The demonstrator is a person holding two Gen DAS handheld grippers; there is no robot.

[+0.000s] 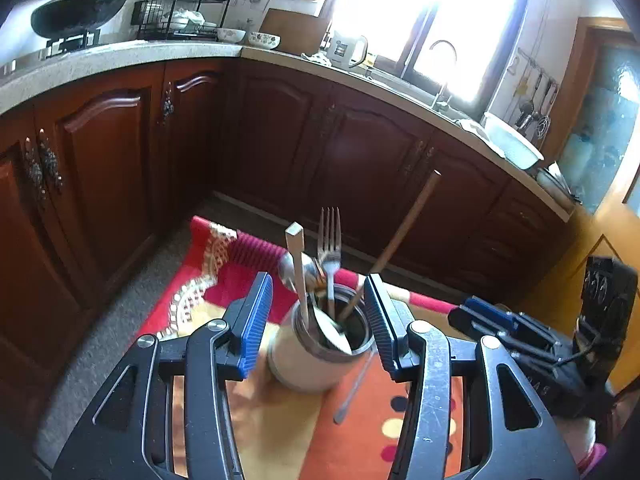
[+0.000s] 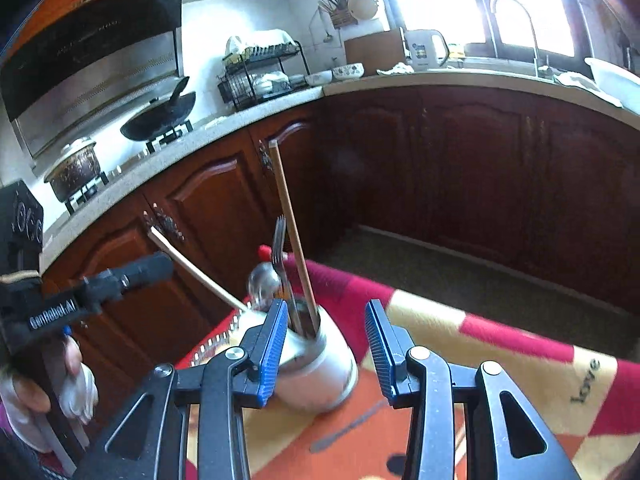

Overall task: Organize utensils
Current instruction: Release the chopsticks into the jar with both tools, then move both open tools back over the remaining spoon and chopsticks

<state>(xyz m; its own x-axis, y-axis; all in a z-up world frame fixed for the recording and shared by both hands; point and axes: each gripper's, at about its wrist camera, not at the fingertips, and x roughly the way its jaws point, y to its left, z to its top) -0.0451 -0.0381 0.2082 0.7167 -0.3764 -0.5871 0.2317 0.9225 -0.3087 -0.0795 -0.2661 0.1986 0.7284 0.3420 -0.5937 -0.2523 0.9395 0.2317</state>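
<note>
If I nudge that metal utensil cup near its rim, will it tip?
Probably yes. The metal utensil cup is narrow, and the fork and long wooden chopstick stick far above its rim. Its smooth side may also slide on the cloth.

Two wrist cameras, both close above the metal utensil holder (image 1: 320, 344)

Each looks forward and downward along its own blue-padded fingers toward the corner cabinets (image 1: 280, 128); both share the holder, the patterned cloth (image 2: 480, 344), the counter and the window, from slightly offset sides.
</note>
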